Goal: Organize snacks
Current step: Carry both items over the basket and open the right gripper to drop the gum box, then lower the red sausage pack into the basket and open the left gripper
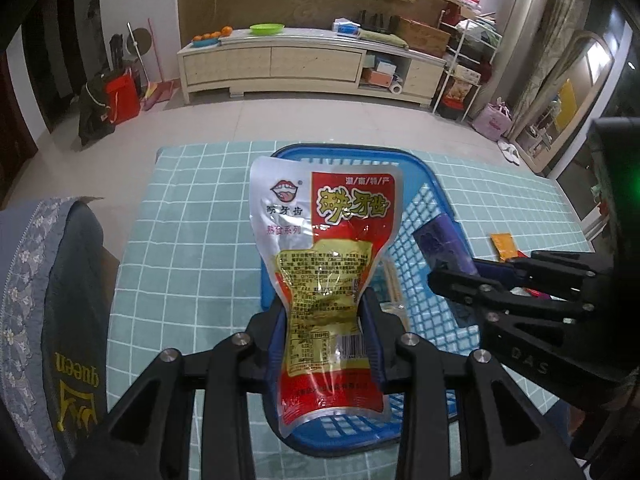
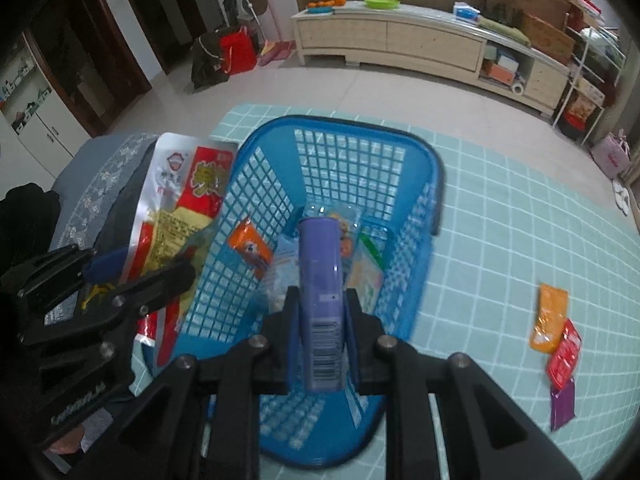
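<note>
A blue mesh basket (image 1: 430, 216) (image 2: 276, 184) stands on the teal checked table cloth. My left gripper (image 1: 326, 312) is shut on a silver and red snack pouch (image 1: 326, 248) (image 2: 180, 208), held upright above the basket's near-left part. My right gripper (image 2: 318, 304) is shut on a purple snack pack (image 2: 322, 280) (image 1: 440, 244) over the basket's middle. It appears in the left wrist view at the right as my right gripper (image 1: 444, 280). Inside the basket lie an orange packet (image 2: 250, 248) and other light-coloured snacks (image 2: 364, 276).
On the cloth to the right lie an orange packet (image 2: 550, 316), a red packet (image 2: 564, 356) and a purple packet (image 2: 562, 404). A chair back draped with a grey lace cloth (image 1: 44, 300) stands at the table's left edge. A long cabinet (image 1: 280, 64) lines the far wall.
</note>
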